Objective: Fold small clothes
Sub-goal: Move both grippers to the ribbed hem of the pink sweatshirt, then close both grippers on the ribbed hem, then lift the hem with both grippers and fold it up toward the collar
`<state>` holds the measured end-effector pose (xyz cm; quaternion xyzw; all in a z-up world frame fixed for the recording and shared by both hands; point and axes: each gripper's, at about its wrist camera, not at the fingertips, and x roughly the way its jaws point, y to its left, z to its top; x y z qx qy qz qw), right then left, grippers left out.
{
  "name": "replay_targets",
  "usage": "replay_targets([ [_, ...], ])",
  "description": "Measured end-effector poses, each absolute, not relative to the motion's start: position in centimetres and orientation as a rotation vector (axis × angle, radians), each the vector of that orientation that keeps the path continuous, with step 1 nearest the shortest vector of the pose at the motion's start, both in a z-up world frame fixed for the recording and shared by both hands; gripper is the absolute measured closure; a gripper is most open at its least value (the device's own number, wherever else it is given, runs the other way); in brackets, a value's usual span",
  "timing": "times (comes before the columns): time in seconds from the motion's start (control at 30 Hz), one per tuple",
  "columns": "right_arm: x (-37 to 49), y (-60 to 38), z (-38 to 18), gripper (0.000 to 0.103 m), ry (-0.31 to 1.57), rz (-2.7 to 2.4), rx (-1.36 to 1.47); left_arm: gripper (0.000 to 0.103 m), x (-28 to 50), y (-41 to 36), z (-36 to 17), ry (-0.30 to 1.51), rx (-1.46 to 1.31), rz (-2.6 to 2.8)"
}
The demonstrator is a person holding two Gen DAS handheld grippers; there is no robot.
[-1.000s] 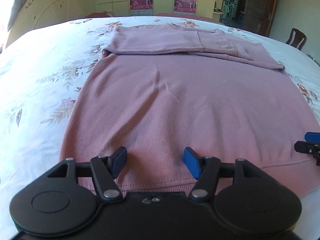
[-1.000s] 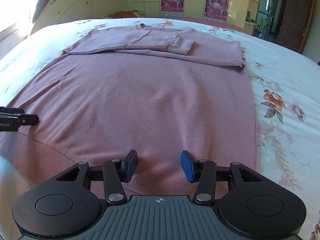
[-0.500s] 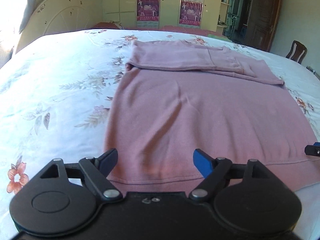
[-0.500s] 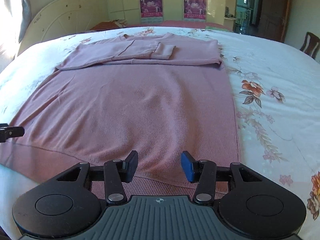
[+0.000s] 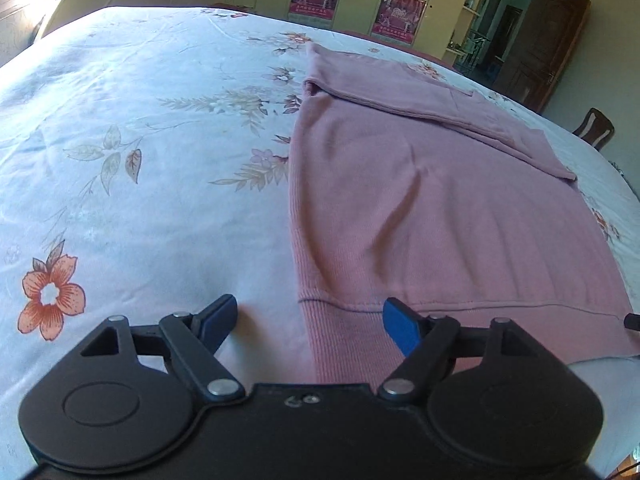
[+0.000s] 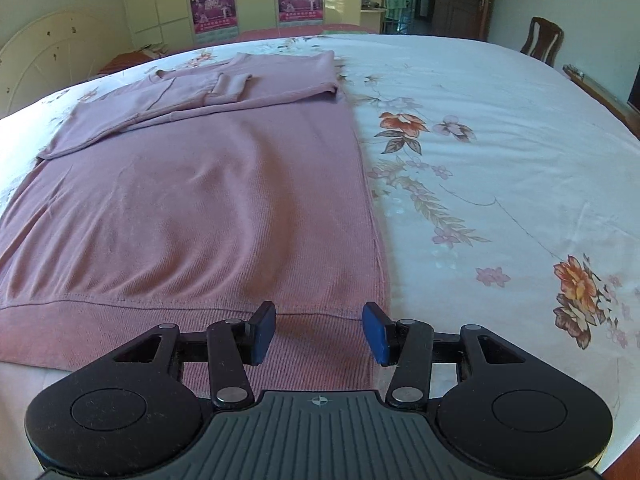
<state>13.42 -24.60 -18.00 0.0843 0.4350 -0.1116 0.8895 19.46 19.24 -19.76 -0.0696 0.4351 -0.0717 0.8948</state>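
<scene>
Two grippers, one sweater, both parked at the hem. Sweater point(image 6: 200, 208) is pink, lying flat on the floral bedsheet point(image 6: 500, 160), sleeves folded across the chest at the far end, ribbed hem point(image 6: 160, 332) nearest the cameras.

Left gripper point(image 5: 310, 322): over the sweater's left hem corner. Jaws wide apart and closing. The corner edge of the hem runs through the gap; the left finger point(image 5: 218, 318) sits over bare bedsheet just beside the sweater, the right finger point(image 5: 400, 328) over the ribbing. Pads are not pressing on cloth, nothing gripped. Can't tell whether the tips touch the fabric.

Right gripper point(image 6: 319, 332): over the sweater's right hem corner. Jaws moderately apart and opening. Ribbing lies in the gap; both pads clear of it, no hold. Right finger point(image 6: 376, 332) sits about at the sweater's side edge, left finger point(image 6: 264, 330) well inside the hem band.

Sweater body shows a few shallow wrinkles running from the hem towards the chest, otherwise flat. A small dark part at the right edge of the left view, next to the far hem corner, is too cut off to identify.
</scene>
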Motion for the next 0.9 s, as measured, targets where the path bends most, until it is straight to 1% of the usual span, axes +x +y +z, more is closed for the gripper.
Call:
replay_targets([
  [0.03,13.2,-24.7,-17.9,0.018,0.890,-0.241,0.176,0.031,19.4,19.1,-19.8,0.901,-0.151,-0.161],
  [0.07,13.0,-24.8,-17.8,0.017,0.881,-0.232,0.179,0.043,19.3,18.9,-19.9,0.896,-0.148,-0.171],
  [0.13,12.9,-25.0,-18.0,0.017,0.889,-0.222,0.194,0.050,19.1,18.7,-20.1,0.891,-0.146,-0.177],
  [0.17,12.9,-25.2,-18.1,0.017,0.897,-0.223,0.202,0.055,19.0,18.6,-20.1,0.892,-0.155,-0.182],
  [0.23,12.8,-25.6,-18.5,0.017,0.916,-0.215,0.229,0.060,18.9,18.4,-20.1,0.903,-0.160,-0.202],
  [0.27,12.7,-25.8,-18.8,0.020,0.927,-0.204,0.257,0.060,18.8,18.2,-20.1,0.908,-0.154,-0.208],
  [0.3,12.6,-26.0,-19.0,0.026,0.939,-0.188,0.287,0.060,18.8,17.9,-20.2,0.909,-0.143,-0.213],
  [0.33,12.5,-26.0,-19.3,0.039,0.951,-0.178,0.303,0.060,18.7,17.7,-20.3,0.909,-0.127,-0.216],
  [0.43,12.4,-26.0,-19.4,0.041,0.942,-0.184,0.312,0.060,19.0,17.3,-20.3,0.918,-0.133,-0.221],
  [0.5,12.6,-26.2,-19.3,0.054,0.935,-0.185,0.328,0.069,19.3,17.1,-20.2,0.928,-0.142,-0.233],
  [0.53,12.7,-26.3,-19.2,0.070,0.935,-0.179,0.338,0.078,19.4,17.1,-20.1,0.932,-0.148,-0.239],
  [0.57,12.7,-26.5,-19.1,0.078,0.937,-0.170,0.347,0.081,19.6,17.1,-20.1,0.939,-0.159,-0.239],
  [0.6,12.8,-26.5,-18.9,0.080,0.944,-0.159,0.352,0.083,19.7,17.2,-20.0,0.945,-0.173,-0.235],
  [0.63,12.9,-26.6,-18.8,0.082,0.948,-0.150,0.353,0.090,19.8,17.4,-19.9,0.948,-0.189,-0.229],
  [0.67,12.9,-26.6,-18.8,0.085,0.954,-0.140,0.352,0.094,19.9,17.7,-19.8,0.953,-0.205,-0.223],
  [0.7,12.9,-26.7,-18.7,0.086,0.958,-0.131,0.350,0.094,20.0,18.0,-19.6,0.957,-0.226,-0.224],
  [0.73,12.9,-26.7,-18.5,0.091,0.962,-0.118,0.355,0.096,20.1,18.2,-19.5,0.959,-0.249,-0.229],
  [0.77,13.0,-26.7,-18.4,0.092,0.963,-0.100,0.370,0.096,20.2,18.3,-19.2,0.957,-0.265,-0.235],
  [0.9,13.3,-27.5,-17.0,0.092,0.921,-0.040,0.460,0.096,20.9,18.4,-17.5,0.922,-0.316,-0.274],
])
